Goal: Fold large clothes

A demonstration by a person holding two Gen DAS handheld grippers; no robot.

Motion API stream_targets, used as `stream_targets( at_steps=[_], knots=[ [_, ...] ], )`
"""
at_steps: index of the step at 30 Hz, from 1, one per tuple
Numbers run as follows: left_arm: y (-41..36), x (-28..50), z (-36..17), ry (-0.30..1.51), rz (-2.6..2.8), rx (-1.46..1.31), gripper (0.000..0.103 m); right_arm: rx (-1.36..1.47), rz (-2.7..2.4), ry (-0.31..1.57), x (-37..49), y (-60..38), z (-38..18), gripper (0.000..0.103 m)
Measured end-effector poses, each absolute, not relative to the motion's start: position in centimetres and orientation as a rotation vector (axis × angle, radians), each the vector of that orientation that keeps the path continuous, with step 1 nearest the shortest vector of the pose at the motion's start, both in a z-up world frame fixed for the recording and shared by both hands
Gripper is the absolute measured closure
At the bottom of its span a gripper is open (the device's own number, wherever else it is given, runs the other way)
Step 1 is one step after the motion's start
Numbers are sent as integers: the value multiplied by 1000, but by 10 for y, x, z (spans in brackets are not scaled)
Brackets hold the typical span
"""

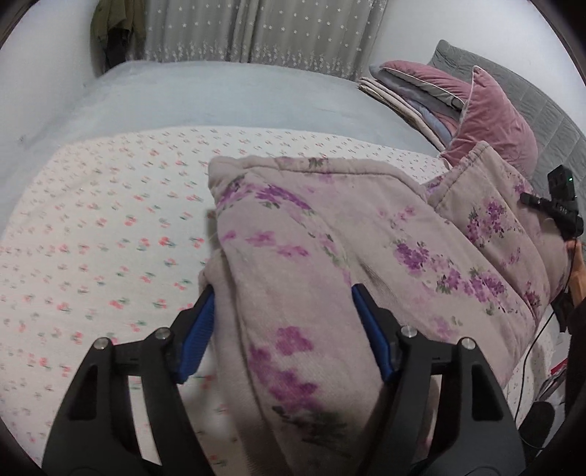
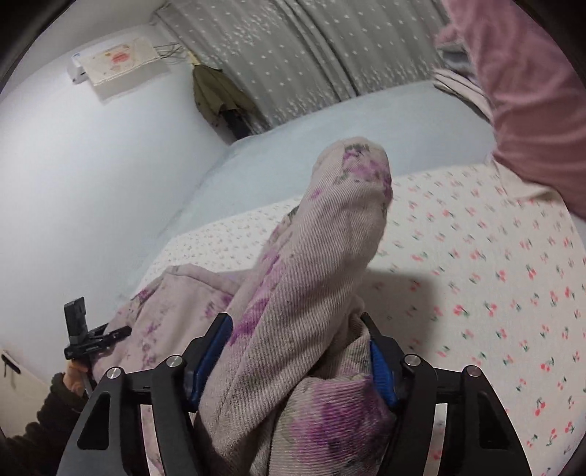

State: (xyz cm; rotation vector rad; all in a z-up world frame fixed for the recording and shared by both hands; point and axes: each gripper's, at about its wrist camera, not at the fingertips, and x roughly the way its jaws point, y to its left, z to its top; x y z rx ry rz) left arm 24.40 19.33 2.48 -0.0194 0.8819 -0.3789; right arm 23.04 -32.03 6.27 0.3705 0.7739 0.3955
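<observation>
A thick quilted garment (image 1: 329,219), beige-pink with purple flowers, lies bunched on the cherry-print sheet (image 1: 91,238). In the left wrist view my left gripper (image 1: 282,289) is shut on a thick fold of it, blue pads (image 1: 370,329) pressing both sides. In the right wrist view my right gripper (image 2: 295,316) is shut on another padded fold of the garment (image 2: 329,219), which sticks up past the fingers and hides the bed behind it. Both held parts are raised off the sheet (image 2: 494,274).
A pale blue blanket (image 1: 219,95) covers the far half of the bed. Pink pillows (image 1: 490,117) and folded bedding (image 1: 410,95) lie by the grey headboard (image 1: 549,121). Starred curtains (image 1: 256,29), an olive jacket (image 2: 216,91) and a wall air conditioner (image 2: 117,62) stand behind. A dark sleeve (image 2: 55,402) shows at lower left.
</observation>
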Motion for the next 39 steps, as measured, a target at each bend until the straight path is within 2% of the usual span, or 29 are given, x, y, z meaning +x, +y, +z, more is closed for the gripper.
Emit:
stream_targets(
  at_steps=[6, 8, 17, 21, 24, 25, 26, 29, 30, 32, 35, 39],
  knots=[
    [279, 226, 64, 820, -220, 11, 40, 308, 479, 741, 262, -222, 88, 44],
    [314, 218, 75, 807, -155, 22, 45, 313, 521, 730, 272, -192, 90, 47],
    [490, 163, 90, 817, 163, 20, 49, 272, 738, 721, 332, 7, 98, 51],
    [551, 125, 98, 756, 301, -15, 49, 252, 825, 675, 341, 96, 102, 52],
    [587, 102, 67, 811, 339, -93, 45, 231, 857, 712, 353, 139, 79, 52],
    [594, 100, 47, 867, 329, -123, 35, 216, 853, 742, 355, 152, 67, 51],
    [600, 98, 24, 932, 341, -144, 31, 191, 847, 791, 359, 164, 50, 50],
    [606, 94, -36, 1054, 339, -216, 28, 46, 754, 954, 368, 185, 0, 44],
    [605, 90, -41, 1022, 332, -248, 27, -12, 706, 999, 369, 184, -17, 43],
    [605, 86, -43, 965, 366, -294, 18, -45, 636, 1047, 372, 171, -37, 31],
    [608, 79, -38, 948, 383, -342, 18, 66, 601, 1064, 379, 136, -39, 19],
    [606, 64, -23, 940, 426, -287, 18, -1, 536, 1033, 379, 125, -15, 19]
  ],
)
